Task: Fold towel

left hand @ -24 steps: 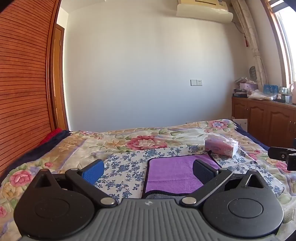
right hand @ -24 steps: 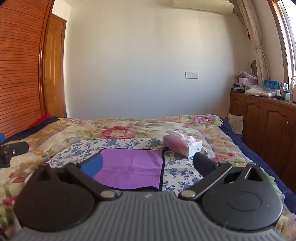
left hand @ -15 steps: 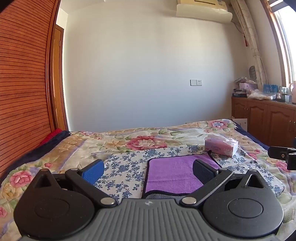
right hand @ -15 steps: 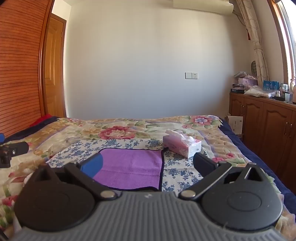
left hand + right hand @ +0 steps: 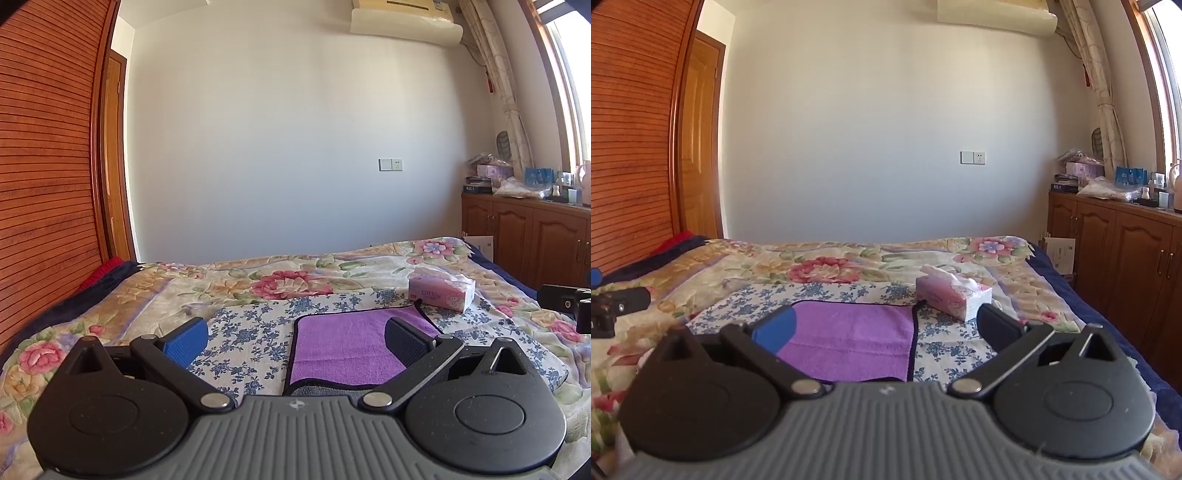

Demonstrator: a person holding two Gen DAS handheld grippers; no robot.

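A purple towel (image 5: 343, 347) with a dark trim lies flat on a blue-flowered cloth (image 5: 255, 328) on the bed. It also shows in the right wrist view (image 5: 857, 338). My left gripper (image 5: 295, 338) is open and empty, held above the towel's near left edge. My right gripper (image 5: 884, 328) is open and empty, held above the towel's near right edge. Each gripper's tip shows at the edge of the other's view: the right one (image 5: 565, 302) and the left one (image 5: 617, 304). The towel's near edge is hidden behind the gripper bodies.
A pink tissue box (image 5: 441, 291) stands just beyond the towel's far right corner, also in the right wrist view (image 5: 953, 295). The floral bedspread (image 5: 280, 277) covers the bed. Wooden cabinets (image 5: 1115, 266) line the right wall; a slatted wardrobe (image 5: 44, 166) is at the left.
Almost nothing has changed; both grippers stay open above the towel, with only a slight drift of the views.
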